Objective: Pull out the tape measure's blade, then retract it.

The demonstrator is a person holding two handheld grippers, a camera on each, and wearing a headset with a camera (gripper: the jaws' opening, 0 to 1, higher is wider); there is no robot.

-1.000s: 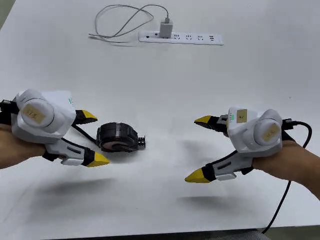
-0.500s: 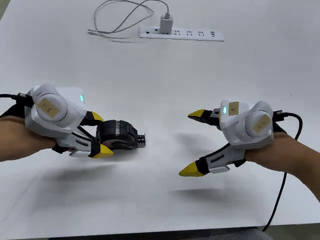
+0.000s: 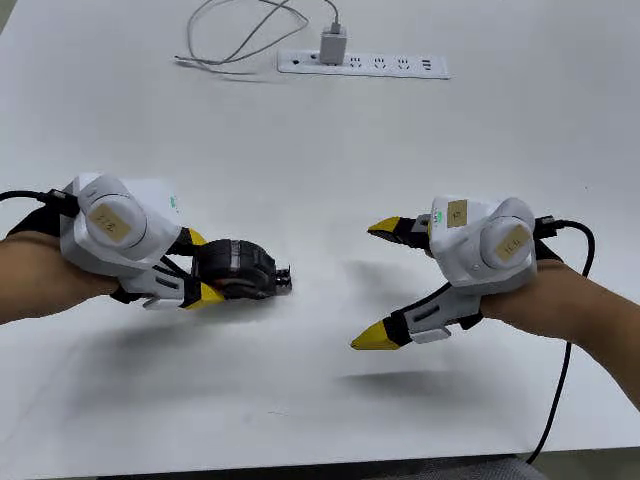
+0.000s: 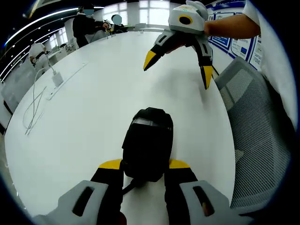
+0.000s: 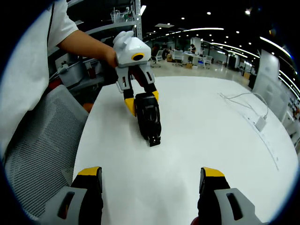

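Head view: white table (image 3: 320, 150). Tape measure (image 3: 238, 270), black case, lies on the tabletop left of centre. Blade hook (image 3: 284, 279) sits at the case mouth and points toward frame right, w/ the blade wound in. Left gripper (image 3: 203, 266) is at left-centre, held by a hand (image 3: 35, 285) coming in from the left edge. Its yellow tips bracket the rear of the case, one above and one below in frame. Right gripper (image 3: 375, 283) is right of centre, well apart from the tape, tips aimed toward frame left. Its jaws are spread wide w/ nothing between them, and it is held off the table, shadow beneath. Black cable (image 3: 560, 380) runs from its rear to the lower right edge.

Top of frame: power strip (image 3: 362, 67) w/ charger (image 3: 332, 45) plugged in at its left end. White cable (image 3: 240, 30) loops off to upper left.

Left gripper view: tape measure (image 4: 147, 140) is centre-low between the left gripper's (image 4: 145, 164) own jaws. Both yellow tips press against the case sides, so it is clamped on the case. Right gripper (image 4: 178, 69) is at top centre-right, jaws wide. Mesh chair (image 4: 253, 140) at right.

Right gripper view: the right gripper's (image 5: 151, 172) own tips are at the bottom, far apart, w/ bare table between. Tape measure (image 5: 149, 117) is upper centre, hook end (image 5: 154, 139) toward the camera. Left gripper (image 5: 142, 101) is just above it, on the case's far end. Mesh chair (image 5: 42, 154) at lower left.
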